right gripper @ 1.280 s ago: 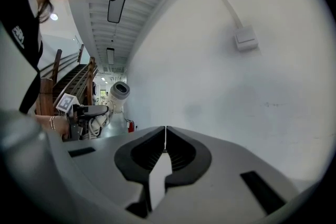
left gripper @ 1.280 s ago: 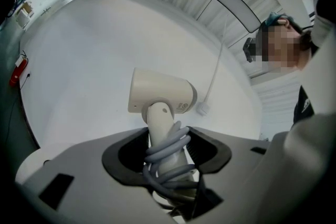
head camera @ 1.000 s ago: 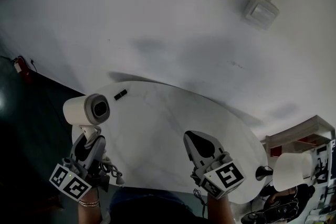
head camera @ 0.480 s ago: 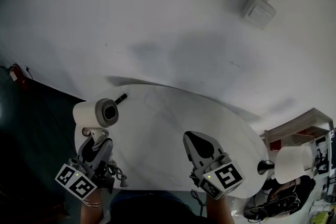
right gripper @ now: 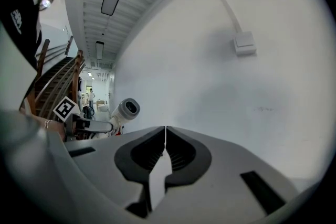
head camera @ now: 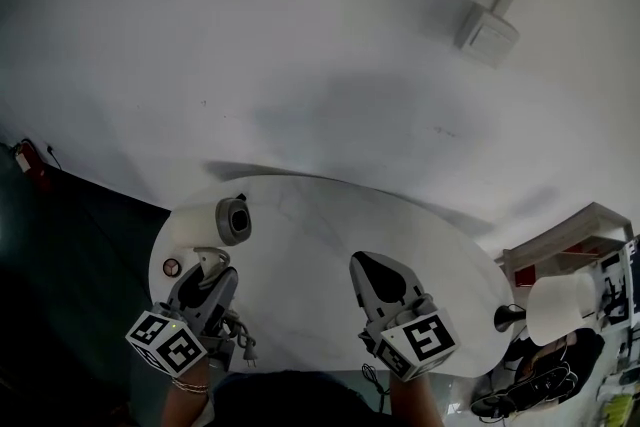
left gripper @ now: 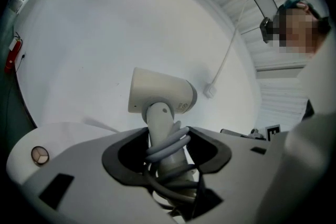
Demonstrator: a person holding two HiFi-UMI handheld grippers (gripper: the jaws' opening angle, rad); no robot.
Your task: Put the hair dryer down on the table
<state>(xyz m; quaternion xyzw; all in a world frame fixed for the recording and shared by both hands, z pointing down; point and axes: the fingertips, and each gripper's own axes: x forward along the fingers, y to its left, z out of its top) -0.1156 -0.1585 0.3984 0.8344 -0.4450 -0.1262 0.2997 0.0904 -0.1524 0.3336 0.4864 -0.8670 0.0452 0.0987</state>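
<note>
**Left gripper view: hair dryer clamped by its handle**

Left gripper view shows the left gripper (left gripper: 167, 139) closed on the handle of the white hair dryer (left gripper: 163, 97), where the grey cord (left gripper: 169, 148) is coiled. The dryer is held over the left part of the white table (head camera: 310, 240). The right gripper (right gripper: 165, 132) has its jaws together, holding nothing. No lettering is legible on the dryer.

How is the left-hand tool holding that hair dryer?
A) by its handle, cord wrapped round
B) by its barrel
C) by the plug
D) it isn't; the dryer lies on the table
A: the left tool grips the hair dryer by its handle, with the grey cord coiled round it.
</note>
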